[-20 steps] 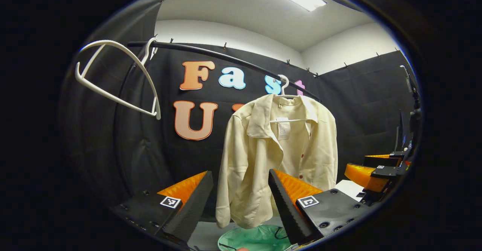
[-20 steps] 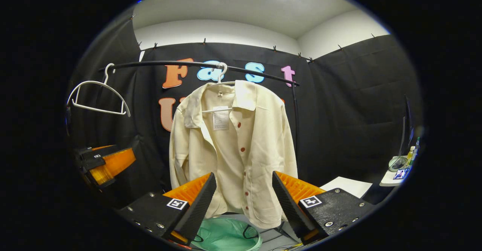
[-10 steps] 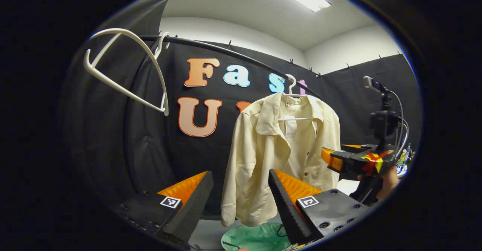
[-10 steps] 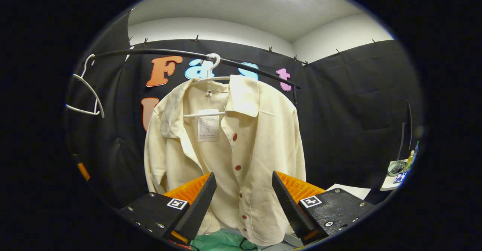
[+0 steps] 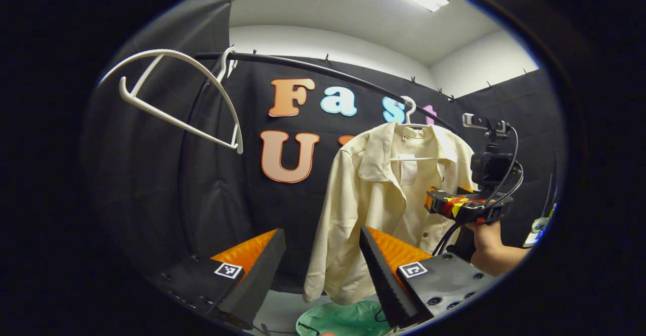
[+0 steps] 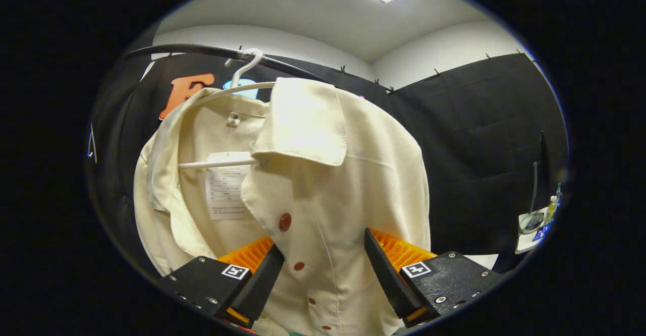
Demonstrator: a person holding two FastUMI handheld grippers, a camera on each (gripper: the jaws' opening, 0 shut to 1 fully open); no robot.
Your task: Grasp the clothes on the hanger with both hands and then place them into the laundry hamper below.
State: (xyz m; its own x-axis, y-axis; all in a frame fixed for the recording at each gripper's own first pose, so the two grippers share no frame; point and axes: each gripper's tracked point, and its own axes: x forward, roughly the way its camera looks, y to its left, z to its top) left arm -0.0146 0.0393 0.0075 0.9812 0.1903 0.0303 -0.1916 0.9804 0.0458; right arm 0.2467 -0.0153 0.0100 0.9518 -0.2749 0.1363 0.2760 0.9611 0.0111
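Note:
A cream button-up shirt (image 5: 383,205) (image 6: 333,194) hangs on a white hanger (image 6: 242,76) from the black rail (image 5: 323,71). My right gripper (image 6: 323,270) is open, its fingers on either side of the shirt's front panel near the red buttons. In the left gripper view the same right gripper (image 5: 462,205), held by a hand (image 5: 492,247), is up against the shirt's right side. My left gripper (image 5: 323,270) is open and well short of the shirt, aimed at its left sleeve. The green-lined hamper (image 5: 343,318) sits below the shirt.
A bare white hanger (image 5: 176,94) hangs on the rail's left end. A table with small items (image 6: 535,225) stands at the far right against the black cloth wall.
My right gripper has moved forward and up to the shirt, whose front now lies between its fingers. My left gripper has swung slightly left, so the shirt sits farther right in its view.

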